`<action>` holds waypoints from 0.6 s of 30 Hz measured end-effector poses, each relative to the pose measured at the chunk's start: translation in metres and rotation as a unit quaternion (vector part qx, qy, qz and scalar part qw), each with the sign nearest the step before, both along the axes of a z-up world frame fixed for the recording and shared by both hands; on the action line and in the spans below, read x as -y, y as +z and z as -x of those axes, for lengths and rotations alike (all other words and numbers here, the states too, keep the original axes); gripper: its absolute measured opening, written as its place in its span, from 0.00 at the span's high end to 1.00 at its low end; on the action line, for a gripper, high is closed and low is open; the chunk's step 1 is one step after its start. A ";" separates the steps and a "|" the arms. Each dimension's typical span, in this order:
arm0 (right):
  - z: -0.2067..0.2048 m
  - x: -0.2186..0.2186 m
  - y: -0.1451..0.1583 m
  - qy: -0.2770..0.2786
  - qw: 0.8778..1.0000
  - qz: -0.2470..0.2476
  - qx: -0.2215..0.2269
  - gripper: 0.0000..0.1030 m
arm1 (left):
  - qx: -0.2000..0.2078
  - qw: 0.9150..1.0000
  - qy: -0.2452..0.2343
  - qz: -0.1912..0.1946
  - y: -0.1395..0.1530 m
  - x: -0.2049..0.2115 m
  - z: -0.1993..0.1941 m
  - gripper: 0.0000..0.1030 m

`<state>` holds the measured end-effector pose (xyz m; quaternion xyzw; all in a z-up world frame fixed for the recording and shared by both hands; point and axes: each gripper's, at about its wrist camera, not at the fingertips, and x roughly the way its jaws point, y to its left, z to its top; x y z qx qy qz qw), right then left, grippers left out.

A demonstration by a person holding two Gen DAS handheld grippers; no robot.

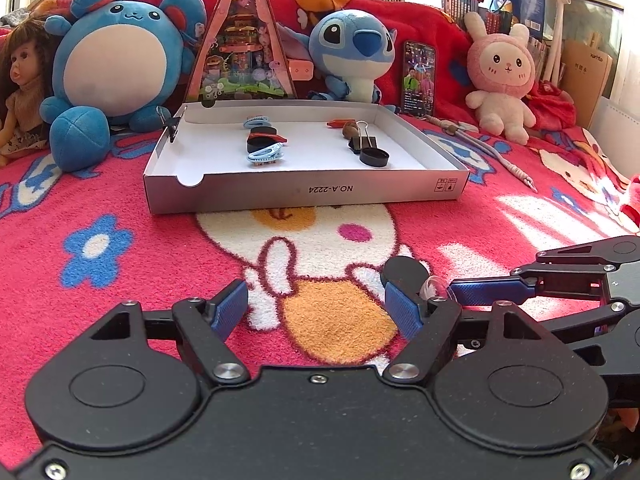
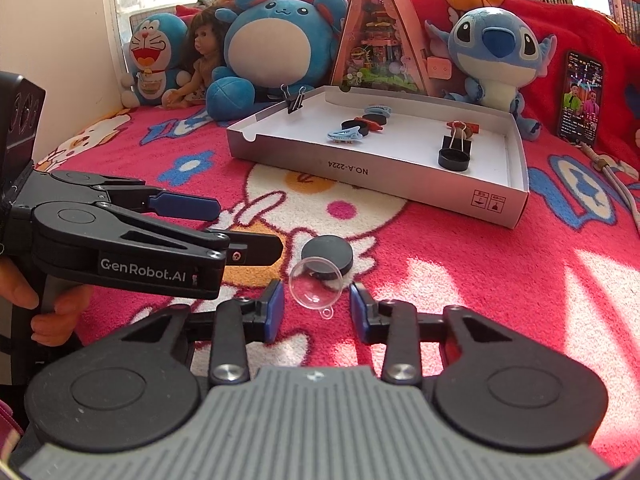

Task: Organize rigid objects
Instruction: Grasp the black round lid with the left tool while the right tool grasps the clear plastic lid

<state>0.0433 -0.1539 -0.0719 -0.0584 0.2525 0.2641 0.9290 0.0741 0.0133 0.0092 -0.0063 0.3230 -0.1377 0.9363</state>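
A clear plastic dome (image 2: pixel 316 288) lies on the pink blanket and leans against a black disc (image 2: pixel 328 258). My right gripper (image 2: pixel 316 314) straddles the dome; its blue pads (image 2: pixel 276 312) stand close on either side, with a thin gap still showing. My left gripper (image 1: pixel 318 310) is open over the blanket with nothing between its fingers. The disc (image 1: pixel 404 270) and dome (image 1: pixel 434 286) sit just past its right fingertip. A white cardboard box (image 1: pixel 308 196) farther back holds blue hair clips (image 1: pixel 264 156), black caps (image 1: pixel 374 157) and a binder clip (image 1: pixel 360 140).
Plush toys (image 1: pixel 108 64), a doll, a triangular toy house (image 1: pixel 244 48) and a phone (image 1: pixel 418 78) line the back. A cord (image 1: pixel 492 152) lies right of the box. The left gripper (image 2: pixel 248 228) reaches in from the left, held by a hand (image 2: pixel 48 312).
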 end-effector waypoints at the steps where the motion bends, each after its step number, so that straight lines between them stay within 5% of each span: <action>1: 0.000 0.001 0.000 -0.003 1.000 -0.001 0.000 0.62 | 0.000 1.000 -0.001 0.001 0.000 0.001 0.000 0.28; 18: -0.001 0.034 -0.002 -0.082 0.997 -0.008 0.010 0.70 | 0.007 0.999 -0.038 0.003 -0.003 0.025 0.002 0.31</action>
